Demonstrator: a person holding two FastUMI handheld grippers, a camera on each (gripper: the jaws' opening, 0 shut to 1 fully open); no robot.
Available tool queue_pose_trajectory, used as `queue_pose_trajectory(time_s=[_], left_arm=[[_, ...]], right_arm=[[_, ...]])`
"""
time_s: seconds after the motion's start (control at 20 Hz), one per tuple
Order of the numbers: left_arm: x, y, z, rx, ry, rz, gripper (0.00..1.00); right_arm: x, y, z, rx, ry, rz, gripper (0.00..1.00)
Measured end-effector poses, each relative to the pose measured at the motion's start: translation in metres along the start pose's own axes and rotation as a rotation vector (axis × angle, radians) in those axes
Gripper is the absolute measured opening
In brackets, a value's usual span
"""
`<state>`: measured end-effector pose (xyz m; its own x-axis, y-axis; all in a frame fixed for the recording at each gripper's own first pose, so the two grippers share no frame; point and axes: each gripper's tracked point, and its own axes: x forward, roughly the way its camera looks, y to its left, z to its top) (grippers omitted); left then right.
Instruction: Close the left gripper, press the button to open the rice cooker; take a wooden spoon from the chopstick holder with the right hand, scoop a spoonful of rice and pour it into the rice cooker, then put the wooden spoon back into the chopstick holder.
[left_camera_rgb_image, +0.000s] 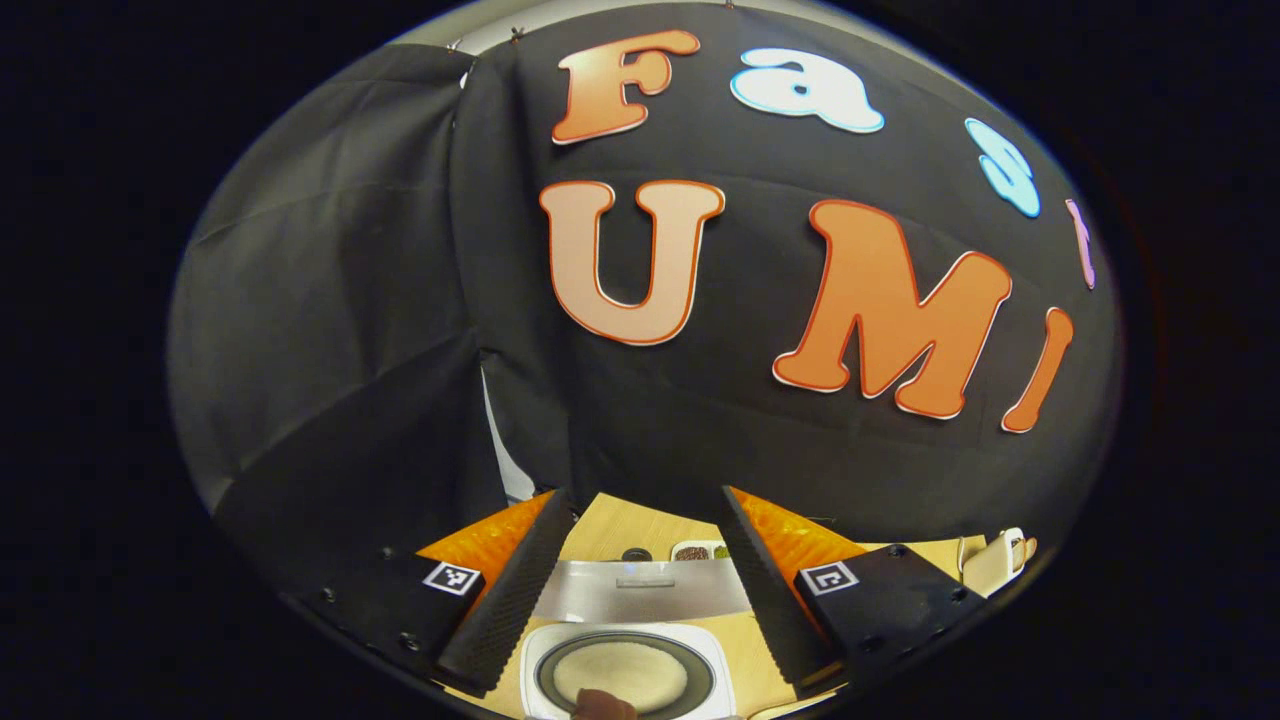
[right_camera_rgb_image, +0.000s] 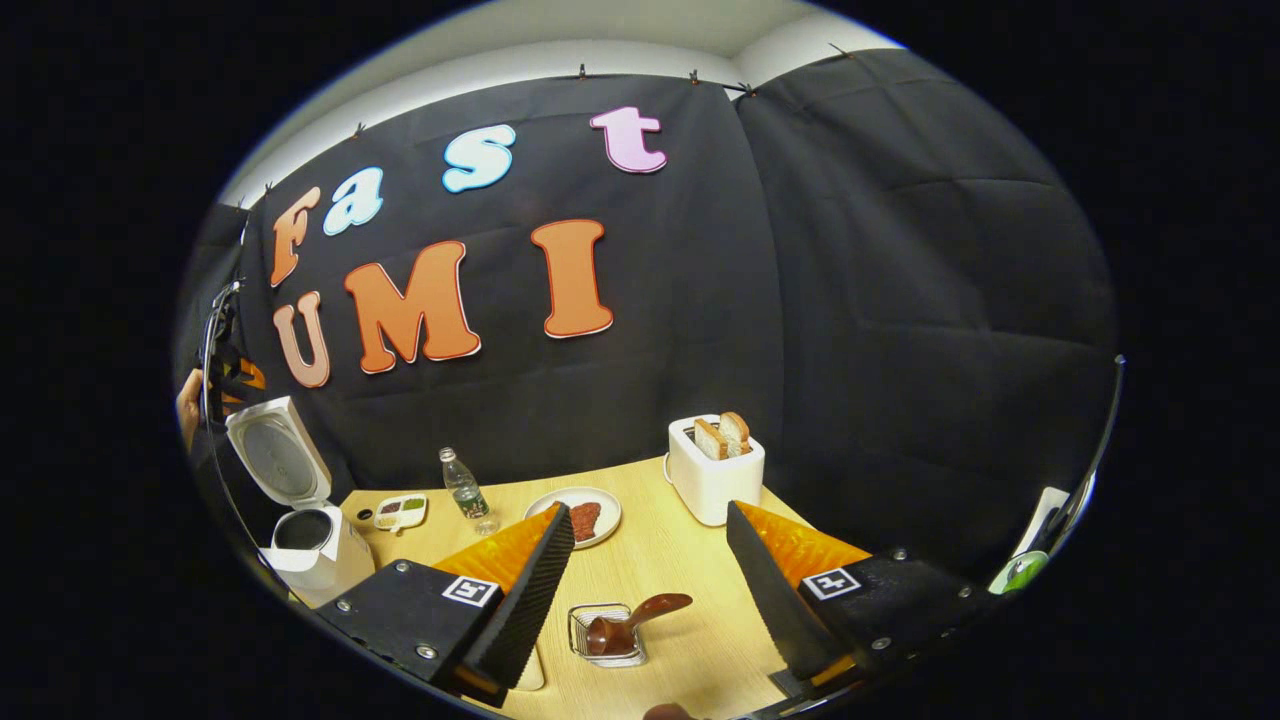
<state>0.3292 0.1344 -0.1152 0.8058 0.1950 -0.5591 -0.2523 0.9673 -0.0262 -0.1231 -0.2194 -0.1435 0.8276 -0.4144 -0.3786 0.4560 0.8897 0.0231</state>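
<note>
Nearest, our right gripper has its fingers spread, and the wooden spoon lies just ahead between them in the chopstick holder, handle slanting up-right. Farther left, the rice cooker stands open; our left gripper is spread too.

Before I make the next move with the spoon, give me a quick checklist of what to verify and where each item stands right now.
1. Rice cooker lid raised: ok.
2. Wooden spoon sitting in the chopstick holder, handle free to grab: ok.
3. Right tool open, spoon ahead between its fingers: ok.
4. Left tool out of the pouring path: cannot tell; it is open, close to the pot.
5. Rice supply to scoop from located: cannot tell.
</note>
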Motion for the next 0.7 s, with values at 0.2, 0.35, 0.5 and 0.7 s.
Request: queue_pose_trajectory(time_s=[0.2, 0.35, 0.5, 0.7], left_arm=[[0.024, 0.006, -0.018, 0.06, 0.118, 0.064, 1.0], [0.021, 0.001, -0.04, 0.05, 0.234, 0.074, 1.0], [-0.006, 0.002, -0.073, 0.039, 0.338, 0.088, 1.0], [-0.041, -0.008, -0.124, 0.022, 0.399, 0.05, 1.0]], right_arm=[[-0.001, 0.01, -0.004, -0.011, 0.006, 0.019, 0.95], [0.002, 0.018, -0.005, -0.017, 0.008, 0.046, 0.95], [0.006, 0.029, -0.012, -0.013, 0.019, 0.091, 0.95], [0.014, 0.045, -0.032, -0.006, 0.05, 0.169, 0.95]])
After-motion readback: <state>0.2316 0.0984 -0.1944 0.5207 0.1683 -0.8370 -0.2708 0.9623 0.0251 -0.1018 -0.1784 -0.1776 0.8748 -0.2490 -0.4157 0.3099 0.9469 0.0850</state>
